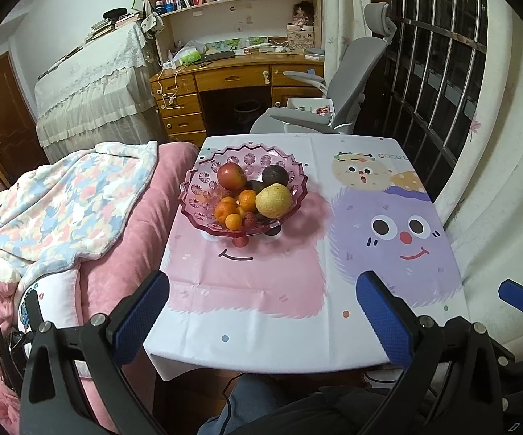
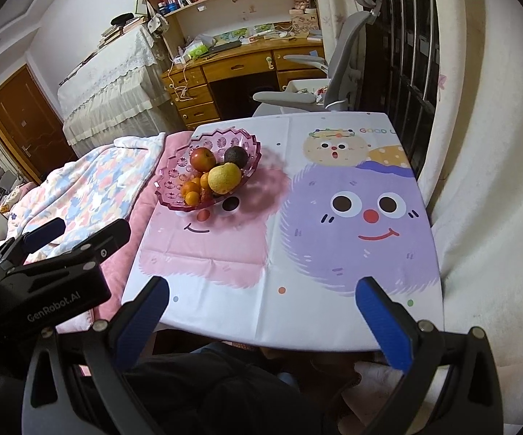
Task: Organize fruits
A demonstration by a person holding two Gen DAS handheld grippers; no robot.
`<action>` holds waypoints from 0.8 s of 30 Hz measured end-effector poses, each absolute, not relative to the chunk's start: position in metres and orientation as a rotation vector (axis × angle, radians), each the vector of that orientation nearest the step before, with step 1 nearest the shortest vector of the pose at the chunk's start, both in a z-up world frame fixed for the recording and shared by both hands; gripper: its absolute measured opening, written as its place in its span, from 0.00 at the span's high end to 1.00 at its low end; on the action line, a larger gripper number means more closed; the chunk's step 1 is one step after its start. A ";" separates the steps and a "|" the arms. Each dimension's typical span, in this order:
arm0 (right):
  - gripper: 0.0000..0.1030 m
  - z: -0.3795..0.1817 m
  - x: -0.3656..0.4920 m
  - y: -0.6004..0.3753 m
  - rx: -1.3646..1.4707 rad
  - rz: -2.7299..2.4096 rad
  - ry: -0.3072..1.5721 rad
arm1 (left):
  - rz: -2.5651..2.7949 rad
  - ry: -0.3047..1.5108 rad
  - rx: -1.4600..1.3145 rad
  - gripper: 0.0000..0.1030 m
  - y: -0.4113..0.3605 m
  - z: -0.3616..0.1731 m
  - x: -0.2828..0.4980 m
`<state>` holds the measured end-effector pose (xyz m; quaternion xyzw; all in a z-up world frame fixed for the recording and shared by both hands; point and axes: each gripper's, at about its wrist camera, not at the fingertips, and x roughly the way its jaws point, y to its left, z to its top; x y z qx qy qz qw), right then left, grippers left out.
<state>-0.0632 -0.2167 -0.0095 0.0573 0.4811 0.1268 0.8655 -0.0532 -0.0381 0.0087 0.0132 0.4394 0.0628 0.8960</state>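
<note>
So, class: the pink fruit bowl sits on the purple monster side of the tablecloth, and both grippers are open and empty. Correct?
Not quite. The pink fruit bowl sits on the tablecloth's pink monster, not the purple one, as the left wrist view shows. Left gripper and right gripper are open and empty.

Glossy translucent pink plastic bowl [image 1: 203, 195] sits on a smooth, creased printed tablecloth [image 1: 261, 290]; wooden desk [image 1: 232, 76] behind.

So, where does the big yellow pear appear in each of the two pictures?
Left wrist view: the yellow pear is at the right front of the pink bowl, left of centre.
Right wrist view: the yellow pear is upper left of centre, in the same bowl.
Shared landmark: the red apple just behind it on the left.
</note>
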 end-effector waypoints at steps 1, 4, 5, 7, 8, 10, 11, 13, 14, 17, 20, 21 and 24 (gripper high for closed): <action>0.00 -0.009 -0.062 -0.217 0.120 0.265 1.008 | 0.130 0.911 0.027 0.01 -0.038 0.009 -0.053; 0.00 -0.010 -0.062 -0.218 0.123 0.265 1.010 | 0.127 0.913 0.030 0.01 -0.039 0.009 -0.051; 0.00 -0.010 -0.061 -0.219 0.124 0.265 1.011 | 0.127 0.913 0.030 0.01 -0.039 0.009 -0.051; 0.00 -0.010 -0.062 -0.219 0.121 0.266 1.009 | 0.128 0.912 0.030 0.01 -0.040 0.009 -0.051; 0.00 -0.010 -0.062 -0.219 0.122 0.266 1.008 | 0.126 0.913 0.029 0.01 -0.040 0.009 -0.051; 0.00 -0.010 -0.062 -0.219 0.121 0.267 1.009 | 0.123 0.913 0.031 0.01 -0.040 0.008 -0.049; 0.00 -0.010 -0.061 -0.219 0.121 0.267 1.009 | 0.121 0.912 0.032 0.01 -0.040 0.008 -0.048; 0.00 -0.010 -0.062 -0.219 0.120 0.267 1.008 | 0.121 0.912 0.031 0.01 -0.040 0.008 -0.048; 0.00 -0.010 -0.062 -0.218 0.120 0.267 1.009 | 0.122 0.912 0.031 0.01 -0.040 0.008 -0.048; 0.00 -0.010 -0.061 -0.219 0.120 0.267 1.008 | 0.121 0.912 0.033 0.01 -0.040 0.008 -0.048; 0.00 -0.010 -0.062 -0.218 0.120 0.267 1.009 | 0.121 0.913 0.033 0.01 -0.039 0.008 -0.048; 0.00 -0.010 -0.062 -0.218 0.119 0.265 1.010 | 0.121 0.912 0.032 0.01 -0.040 0.008 -0.048; 0.00 -0.010 -0.062 -0.217 0.120 0.266 1.009 | 0.120 0.912 0.033 0.01 -0.039 0.008 -0.048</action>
